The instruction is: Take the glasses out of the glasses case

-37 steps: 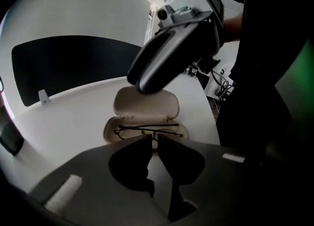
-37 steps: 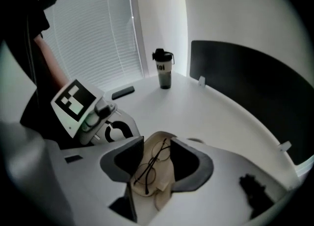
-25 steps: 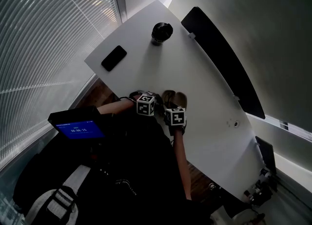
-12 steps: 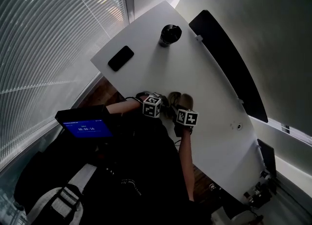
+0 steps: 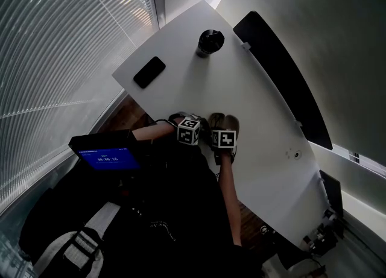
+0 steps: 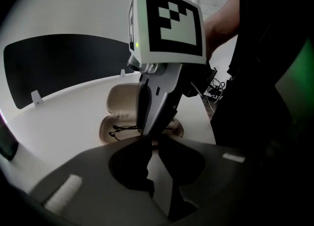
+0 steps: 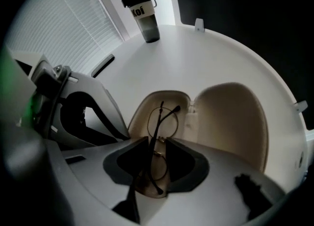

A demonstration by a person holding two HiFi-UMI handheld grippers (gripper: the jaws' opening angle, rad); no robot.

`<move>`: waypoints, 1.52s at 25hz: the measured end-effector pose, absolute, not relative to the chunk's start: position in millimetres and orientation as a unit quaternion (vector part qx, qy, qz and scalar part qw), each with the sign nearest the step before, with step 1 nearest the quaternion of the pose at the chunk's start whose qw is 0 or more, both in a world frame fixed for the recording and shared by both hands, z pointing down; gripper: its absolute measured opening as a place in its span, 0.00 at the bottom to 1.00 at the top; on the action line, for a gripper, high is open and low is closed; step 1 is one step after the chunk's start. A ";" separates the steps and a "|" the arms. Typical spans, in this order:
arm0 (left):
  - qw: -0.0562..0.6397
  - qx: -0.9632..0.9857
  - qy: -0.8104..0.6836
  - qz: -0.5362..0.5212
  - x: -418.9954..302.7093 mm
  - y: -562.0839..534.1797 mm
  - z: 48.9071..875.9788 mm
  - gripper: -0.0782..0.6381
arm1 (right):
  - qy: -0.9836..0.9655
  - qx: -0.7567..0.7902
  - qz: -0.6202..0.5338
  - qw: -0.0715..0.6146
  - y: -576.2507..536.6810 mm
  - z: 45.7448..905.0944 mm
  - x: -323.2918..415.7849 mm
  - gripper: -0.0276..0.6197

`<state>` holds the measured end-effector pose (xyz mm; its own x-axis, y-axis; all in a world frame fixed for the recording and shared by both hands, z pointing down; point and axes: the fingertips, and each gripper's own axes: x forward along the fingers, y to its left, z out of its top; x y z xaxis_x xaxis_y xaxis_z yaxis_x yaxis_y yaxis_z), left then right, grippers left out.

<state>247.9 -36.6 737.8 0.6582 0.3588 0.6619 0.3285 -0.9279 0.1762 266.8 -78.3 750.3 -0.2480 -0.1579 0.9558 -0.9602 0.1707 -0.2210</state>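
Step in hand, as judged: grasp the glasses for lift-out. The right gripper [image 7: 157, 141] points steeply down into the open glasses case [image 7: 230, 122]. Its jaws are partly apart and closing, with the folded glasses [image 7: 156, 131] between them but not yet clamped. To do it well, close gently on the bridge or stacked temples, not the lenses, then lift straight up so no temple tip snags the rim. The left gripper [image 6: 153, 144] sits at 9 o'clock of the case. Its jaws are a narrow slit apart with only desk [image 7: 196, 58] showing in the gap; contact with the rim cannot be told. It should brace the case if it slides. The glasses are thin dark wire with round lenses, springy and easy to bend. The case is a beige clamshell, rounded, with a matte, soft-looking lining, lid flat at 3 o'clock of the base. The desk is smooth white and probably slippery. The bottle [image 7: 142, 16] stands at 12 o'clock and the phone [image 7: 102, 65] at 10, both well apart.
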 end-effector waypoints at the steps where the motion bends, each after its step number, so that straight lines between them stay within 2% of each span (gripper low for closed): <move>1: 0.021 0.911 0.188 0.367 247.8 -36.9 737.3 0.18 | -0.636 0.439 0.468 0.428 -79.4 751.4 266.3 0.23; 6: 0.016 0.911 0.190 0.366 247.1 -38.2 737.1 0.17 | -0.638 0.443 0.461 0.430 -78.0 752.4 265.9 0.21; 15: 0.013 0.909 0.190 0.371 243.4 -38.2 740.4 0.17 | -0.652 0.461 0.482 0.362 -77.5 744.4 258.7 0.17; 16: 0.011 0.908 0.190 0.372 242.5 -38.1 741.4 0.17 | -0.653 0.468 0.483 0.349 -78.4 742.0 259.2 0.15; 17: 0.010 0.908 0.191 0.373 241.7 -37.9 742.2 0.17 | -0.653 0.477 0.484 0.333 -79.4 738.4 261.2 0.07; 21: 0.008 0.908 0.188 0.373 240.5 -38.7 743.2 0.17 | -0.654 0.516 0.488 0.259 -80.8 712.2 275.4 0.07; 24: 0.009 0.908 0.186 0.376 238.2 -38.4 743.0 0.17 | -0.658 0.557 0.474 0.179 -78.8 672.8 294.2 0.07; 26: 0.011 0.907 0.184 0.379 235.6 -40.0 742.4 0.17 | -0.647 0.597 0.456 0.128 -70.3 643.3 317.7 0.07; 28: 0.011 0.907 0.182 0.380 232.2 -42.9 742.4 0.17 | -0.613 0.647 0.441 0.105 -49.8 628.4 350.8 0.07; 33: 0.017 0.908 0.178 0.380 231.8 -43.2 742.3 0.17 | -0.513 0.697 0.480 0.144 27.6 677.7 410.8 0.07; 38: 0.018 0.906 0.174 0.385 233.0 -46.0 742.0 0.17 | -0.482 0.659 0.525 0.240 58.6 743.3 400.6 0.07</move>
